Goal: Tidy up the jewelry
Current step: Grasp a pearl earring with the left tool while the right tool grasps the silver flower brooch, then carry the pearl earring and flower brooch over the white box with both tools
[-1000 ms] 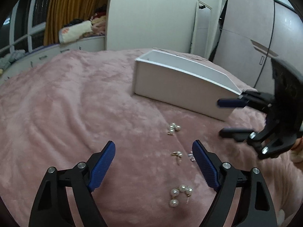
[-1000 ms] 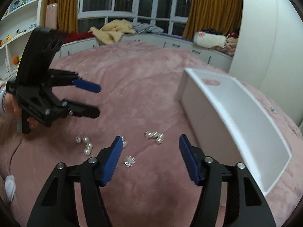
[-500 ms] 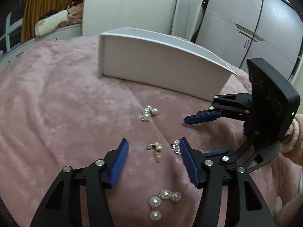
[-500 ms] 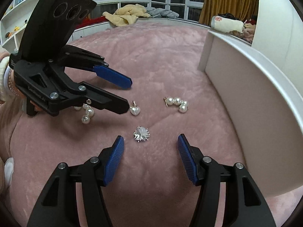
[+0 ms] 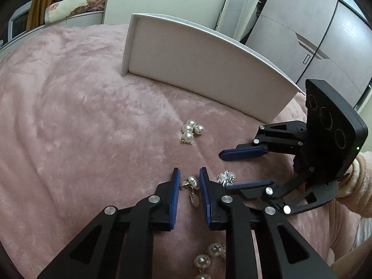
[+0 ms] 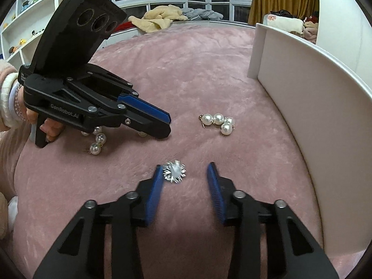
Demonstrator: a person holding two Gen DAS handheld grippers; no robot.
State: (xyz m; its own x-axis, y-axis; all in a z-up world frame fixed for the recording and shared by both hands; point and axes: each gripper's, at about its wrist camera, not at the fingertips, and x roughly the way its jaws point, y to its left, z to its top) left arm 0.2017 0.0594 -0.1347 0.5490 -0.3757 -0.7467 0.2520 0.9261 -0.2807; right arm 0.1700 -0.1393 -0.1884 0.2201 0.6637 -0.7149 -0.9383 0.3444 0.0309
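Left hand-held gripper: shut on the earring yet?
Not yet. The left hand-held gripper is nearly closed around the pearl drop earring, but gaps show either side.

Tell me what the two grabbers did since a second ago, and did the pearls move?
The left gripper came down and narrowed its jaws around the heart-drop pearl earring. The right gripper dropped lower around the silver starburst brooch, jaws open. Neither piece is lifted yet. The pearl cluster and white box stayed put.
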